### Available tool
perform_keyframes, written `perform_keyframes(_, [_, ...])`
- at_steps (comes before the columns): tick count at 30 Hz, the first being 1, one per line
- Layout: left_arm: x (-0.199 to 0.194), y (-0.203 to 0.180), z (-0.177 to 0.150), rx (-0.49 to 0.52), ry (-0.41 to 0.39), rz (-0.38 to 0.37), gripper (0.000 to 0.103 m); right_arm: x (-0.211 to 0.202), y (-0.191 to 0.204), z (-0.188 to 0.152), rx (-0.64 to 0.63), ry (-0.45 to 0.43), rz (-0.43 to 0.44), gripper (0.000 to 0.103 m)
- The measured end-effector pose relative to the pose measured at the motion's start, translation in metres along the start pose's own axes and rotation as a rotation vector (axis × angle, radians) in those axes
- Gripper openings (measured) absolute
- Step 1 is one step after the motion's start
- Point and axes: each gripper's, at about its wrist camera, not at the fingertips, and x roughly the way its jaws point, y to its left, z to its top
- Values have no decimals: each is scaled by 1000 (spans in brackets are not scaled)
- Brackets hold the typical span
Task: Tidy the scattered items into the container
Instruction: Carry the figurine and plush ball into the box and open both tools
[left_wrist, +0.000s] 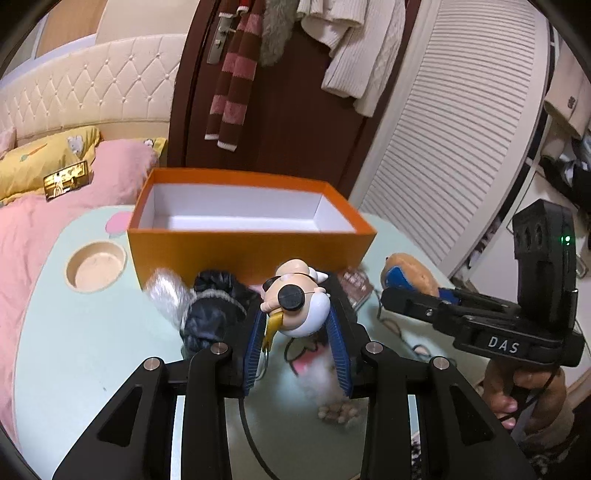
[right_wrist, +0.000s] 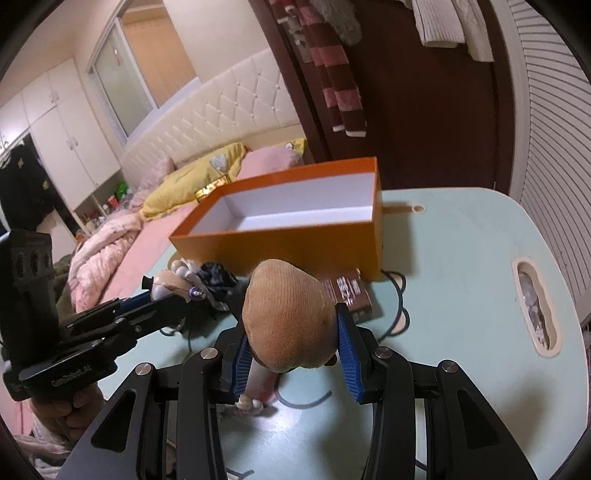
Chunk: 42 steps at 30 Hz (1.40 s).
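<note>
Left wrist: ribbed blue fingers (left_wrist: 258, 328) clamp a glossy figurine (left_wrist: 295, 302); right fingers (right_wrist: 349, 354) clamp a knitted plush (right_wrist: 291, 317).

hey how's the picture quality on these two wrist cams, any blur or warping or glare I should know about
Left wrist view: strong fisheye bending of the louvered door; the figurine in the left tongs is sharp, the fluffy item below them is smeared. Right wrist view: same warping with dark corners; the brown plush in the right tongs is crisp; a soft glare patch lies on the table near the bottom.
</note>
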Motion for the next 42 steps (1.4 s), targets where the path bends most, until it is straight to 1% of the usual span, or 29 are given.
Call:
perform_keyframes(8, [-7, 12, 32, -26, -47, 4, 35, 3, 7, 35, -8, -24, 14, 40])
perform_keyframes(17, [7, 27, 68, -34, -57, 23, 35, 23, 14, 75, -32, -32, 25, 40])
perform_keyframes(23, [30, 37, 87, -38, -23, 47, 35, 45, 11, 94, -31, -10, 19, 40])
perform_keyframes(26, [48, 44, 90, -44, 3, 59, 35, 60, 7, 97, -24, 13, 8, 40])
perform_keyframes(29, [64, 52, 90, -74, 42, 60, 35, 76, 1, 98, -6, 51, 0, 40])
perform_keyframes(42, [84, 64, 92, -98, 83, 67, 35, 94, -10, 105, 18, 97, 3, 40])
